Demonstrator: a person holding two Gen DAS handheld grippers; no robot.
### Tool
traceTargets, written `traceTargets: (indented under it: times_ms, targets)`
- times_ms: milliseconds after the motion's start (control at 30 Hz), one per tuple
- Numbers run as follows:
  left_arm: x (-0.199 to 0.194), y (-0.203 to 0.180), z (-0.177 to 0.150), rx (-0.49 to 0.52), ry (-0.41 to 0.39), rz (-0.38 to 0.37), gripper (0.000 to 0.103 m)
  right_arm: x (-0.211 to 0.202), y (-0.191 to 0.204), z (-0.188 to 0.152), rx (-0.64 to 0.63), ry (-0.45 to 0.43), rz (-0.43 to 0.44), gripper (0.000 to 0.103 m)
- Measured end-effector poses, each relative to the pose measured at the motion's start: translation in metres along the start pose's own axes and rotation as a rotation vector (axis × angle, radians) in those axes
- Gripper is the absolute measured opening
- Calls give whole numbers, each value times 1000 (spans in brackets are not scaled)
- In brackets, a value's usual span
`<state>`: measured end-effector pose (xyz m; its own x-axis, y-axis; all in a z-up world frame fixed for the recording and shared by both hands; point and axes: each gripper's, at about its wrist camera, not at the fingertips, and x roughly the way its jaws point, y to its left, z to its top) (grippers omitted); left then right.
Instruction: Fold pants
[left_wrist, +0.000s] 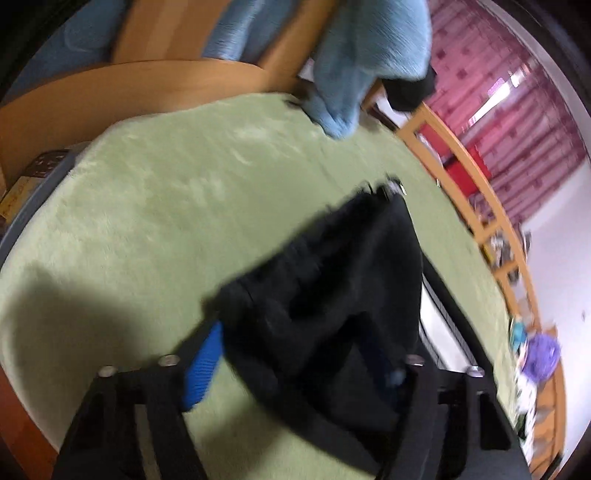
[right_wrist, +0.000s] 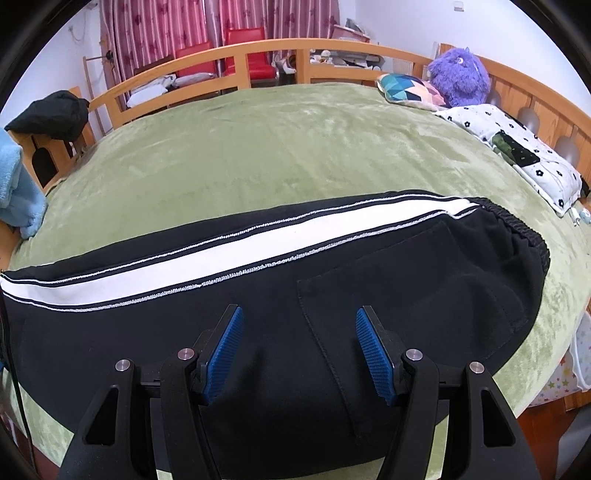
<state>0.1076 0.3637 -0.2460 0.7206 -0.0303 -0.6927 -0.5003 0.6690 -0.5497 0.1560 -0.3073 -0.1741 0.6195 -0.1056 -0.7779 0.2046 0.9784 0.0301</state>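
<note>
Black pants with a white side stripe lie flat across the green bed cover, with the elastic waistband at the right. My right gripper hovers open over the seat of the pants, beside the back pocket, with nothing pinched between its blue pads. In the blurred left wrist view, a bunched end of the pants lies between the fingers of my left gripper. Its left blue pad shows mostly bare; the other pad is hidden under the cloth.
A light blue blanket hangs over the wooden bed frame at the foot. A black garment sits on a bedpost. A purple plush toy, a patterned cushion and a flowered pillow lie at the head.
</note>
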Motion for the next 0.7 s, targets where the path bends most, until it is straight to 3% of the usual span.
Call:
traceTargets:
  times_ms: [67, 167, 233, 300, 367, 400, 467, 600, 700]
  targets:
    - [4, -2, 6, 6, 16, -25, 35, 2, 5, 1, -12, 0, 2, 63]
    - [-8, -21, 12, 100, 4, -7, 25, 4, 12, 3, -29, 2, 3, 63]
    - [-24, -22, 19, 101, -23, -33, 25, 2, 14, 3, -36, -8, 6, 62]
    - [-29, -20, 26, 95, 0, -35, 25, 0, 14, 2, -36, -16, 9, 62]
    - [-23, -17, 28, 81, 25, 9, 32, 0, 9, 0, -31, -17, 7, 63]
    - [-19, -17, 26, 76, 43, 73, 35, 1, 6, -1, -24, -12, 5, 63]
    - [-19, -22, 23, 109, 45, 130, 34, 1, 0, -4, -9, -3, 2, 62]
    - [-38, -28, 17, 114, 14, 68, 35, -2, -19, -8, 41, -6, 3, 63]
    - [-42, -32, 9, 154, 6, 80, 36, 2, -27, -11, 59, 3, 5, 63]
